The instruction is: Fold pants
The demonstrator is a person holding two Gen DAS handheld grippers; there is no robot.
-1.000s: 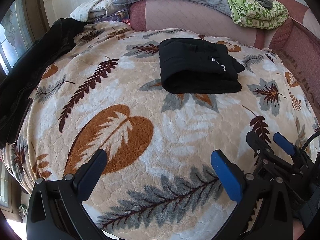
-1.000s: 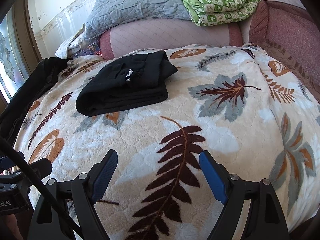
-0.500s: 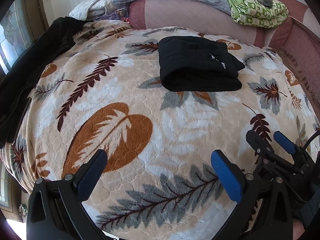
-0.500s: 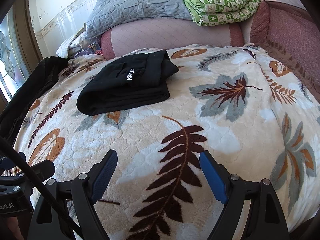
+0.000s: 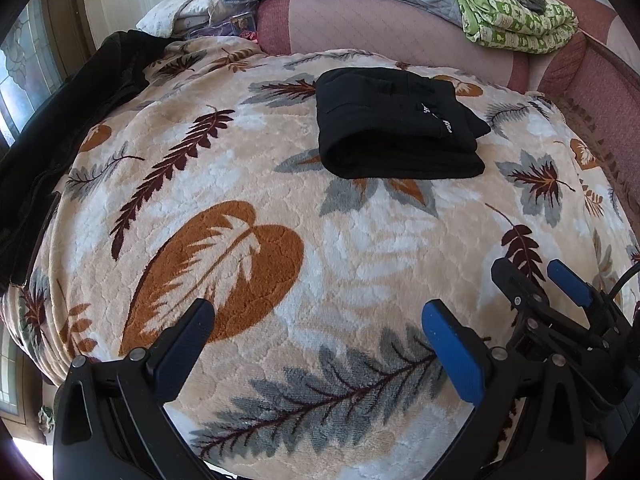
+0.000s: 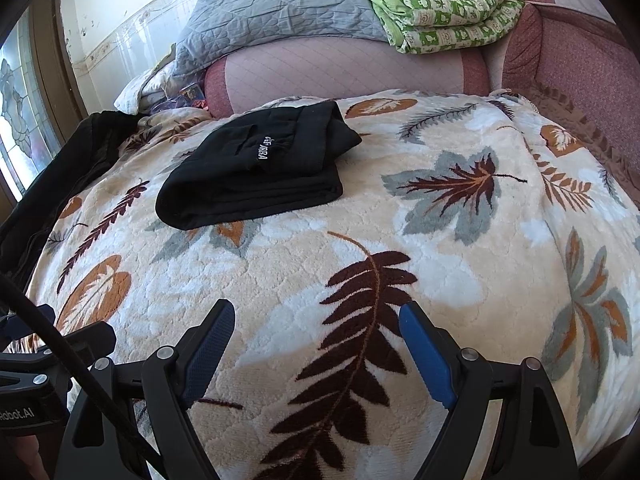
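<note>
Plush cream bed blanket (image 5: 360,248) with brown and grey leaves fills our view, against a padded pink headboard (image 6: 340,68) topped with grey and green quilts. We see black pants (image 5: 392,128), folded into a soft rectangle, lying far from both empty, wide-spread tools: left tool (image 5: 320,344), right tool (image 6: 316,340).

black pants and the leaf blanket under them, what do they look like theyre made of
Black pants: seemingly a soft matte knit, maybe fleece or jersey; the folds are thick and rounded with no sheen, and white lettering sits on top. Leaf blanket: plush, fuzzy pile, probably synthetic fleece; its surface is embossed into puffy, pebbled patches.
</note>
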